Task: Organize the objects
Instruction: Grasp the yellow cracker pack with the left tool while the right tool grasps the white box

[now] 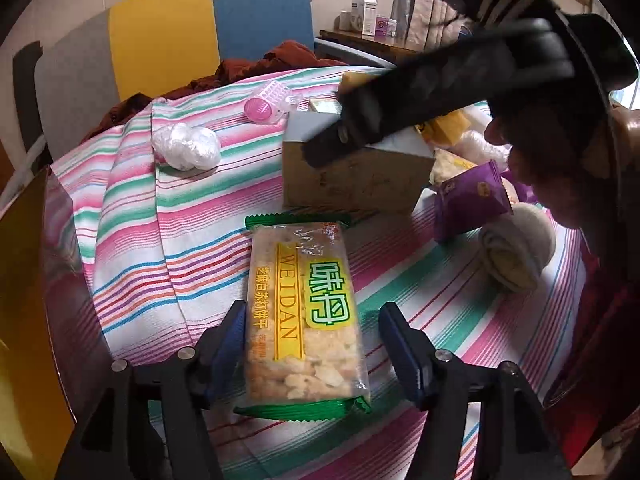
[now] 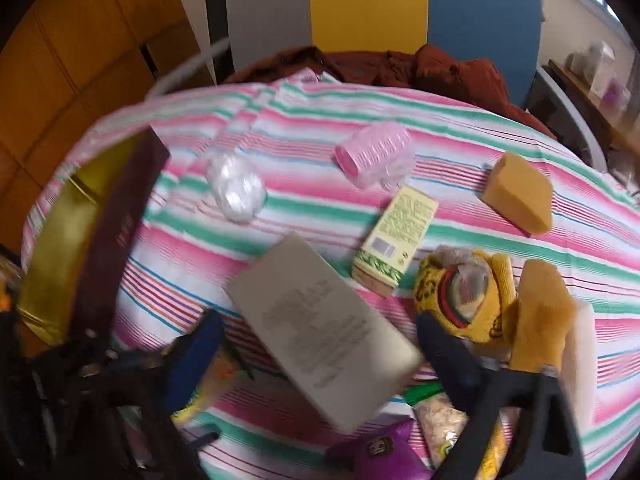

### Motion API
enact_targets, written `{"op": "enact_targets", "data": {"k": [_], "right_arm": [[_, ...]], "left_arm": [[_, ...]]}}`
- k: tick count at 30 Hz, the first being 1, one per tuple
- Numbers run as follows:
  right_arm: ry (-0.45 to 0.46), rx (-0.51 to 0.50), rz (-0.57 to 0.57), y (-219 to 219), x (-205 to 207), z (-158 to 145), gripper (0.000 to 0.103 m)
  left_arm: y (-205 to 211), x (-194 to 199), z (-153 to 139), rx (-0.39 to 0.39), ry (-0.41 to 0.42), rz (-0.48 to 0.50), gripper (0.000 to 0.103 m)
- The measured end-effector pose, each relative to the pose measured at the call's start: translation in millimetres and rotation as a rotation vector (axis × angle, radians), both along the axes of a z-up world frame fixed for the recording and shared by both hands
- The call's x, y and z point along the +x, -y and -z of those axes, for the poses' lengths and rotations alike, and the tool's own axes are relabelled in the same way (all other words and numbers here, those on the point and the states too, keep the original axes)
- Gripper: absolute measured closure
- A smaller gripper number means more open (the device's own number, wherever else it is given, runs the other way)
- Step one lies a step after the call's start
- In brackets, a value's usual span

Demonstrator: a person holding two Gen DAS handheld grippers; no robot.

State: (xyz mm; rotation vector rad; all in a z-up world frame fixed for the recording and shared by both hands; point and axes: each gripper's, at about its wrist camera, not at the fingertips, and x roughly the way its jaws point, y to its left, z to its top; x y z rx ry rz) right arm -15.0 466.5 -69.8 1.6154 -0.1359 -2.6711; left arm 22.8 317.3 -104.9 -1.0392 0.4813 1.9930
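A green-ended cracker packet [image 1: 306,316] lay on the striped tablecloth [image 1: 192,216] between the spread fingers of the left gripper [image 1: 312,344], which gripped nothing. The right gripper [image 2: 320,344], jaws wide apart, hovered over a grey box [image 2: 320,328] without clamping it. Beyond the box sat a green carton [image 2: 394,240], a pink roller [image 2: 374,154] and a yellow sponge [image 2: 518,192].

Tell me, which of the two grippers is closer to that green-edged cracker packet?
Left. The left gripper has its open fingers on either side of the cracker packet. The right gripper is farther back, at the grey box.
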Motion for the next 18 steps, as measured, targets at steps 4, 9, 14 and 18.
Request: {"op": "enact_targets", "data": {"k": [4,9,14,18], "right_arm": [[-0.002,0.005,-0.042,6,3,0,0.052],[-0.018,-0.031,-0.062,7,5,-2,0.052],[-0.090,-0.127,-0.056,0,12,-19,0.052],[-0.128,-0.175,-0.031,-5,17,-28,0.052]], "left_arm": [[1,0,-3,0.000,-0.010,-0.014,0.054],[3,4,-6,-0.003,0.001,-0.010,0.054],[11,16,-23,0.016,0.009,0.011,0.054],[28,24,-52,0.067,-0.025,0.008,0.054]]}}
